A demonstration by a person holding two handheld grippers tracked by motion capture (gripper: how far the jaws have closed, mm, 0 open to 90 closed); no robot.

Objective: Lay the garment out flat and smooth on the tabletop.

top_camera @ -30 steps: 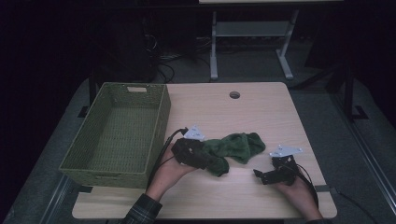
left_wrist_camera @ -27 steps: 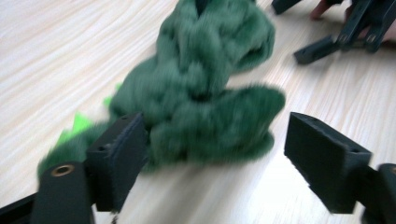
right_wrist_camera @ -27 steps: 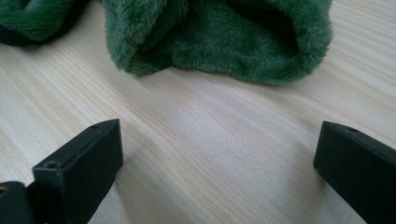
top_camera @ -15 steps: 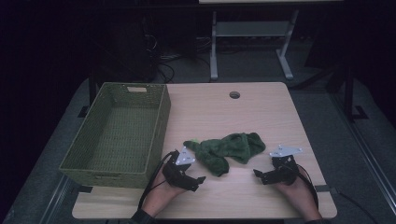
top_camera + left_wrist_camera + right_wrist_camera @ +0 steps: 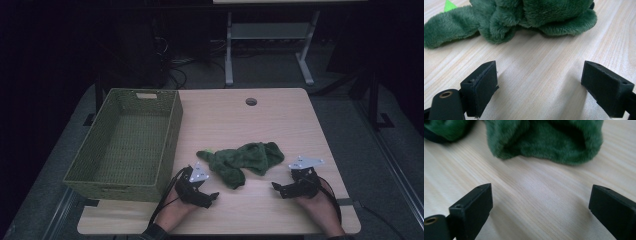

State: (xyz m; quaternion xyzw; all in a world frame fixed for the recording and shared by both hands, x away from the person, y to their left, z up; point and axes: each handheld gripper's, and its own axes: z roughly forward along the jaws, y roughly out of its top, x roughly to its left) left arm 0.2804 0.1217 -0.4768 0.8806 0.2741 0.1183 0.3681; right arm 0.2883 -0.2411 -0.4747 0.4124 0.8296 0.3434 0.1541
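A dark green plush cloth [image 5: 242, 159] lies crumpled near the middle of the wooden table [image 5: 280, 115]. My left gripper [image 5: 212, 196] rests low at the near edge, just short of the cloth's left end. It is open, its jaws having just spread wide, with bare wood between them. In the left gripper view [image 5: 539, 82] the cloth [image 5: 524, 17] lies just ahead, a bright green tag [image 5: 449, 5] at its left. My right gripper [image 5: 277, 187] sits to the right of the cloth, pointing left. It is open, its jaws having just closed slightly on nothing [image 5: 540, 205]; the cloth [image 5: 544, 140] lies beyond them.
A green woven basket [image 5: 145, 91] stands on the table's left half with nothing in it, its near wall close beside my left hand. A round cable hole [image 5: 251, 101] sits at the table's far edge. Desk legs and cables lie on the dark floor beyond.
My left gripper has drawn back from the cloth's left end toward the near edge and sunk to the table. The cloth stays where it lay. The right hand has not moved.
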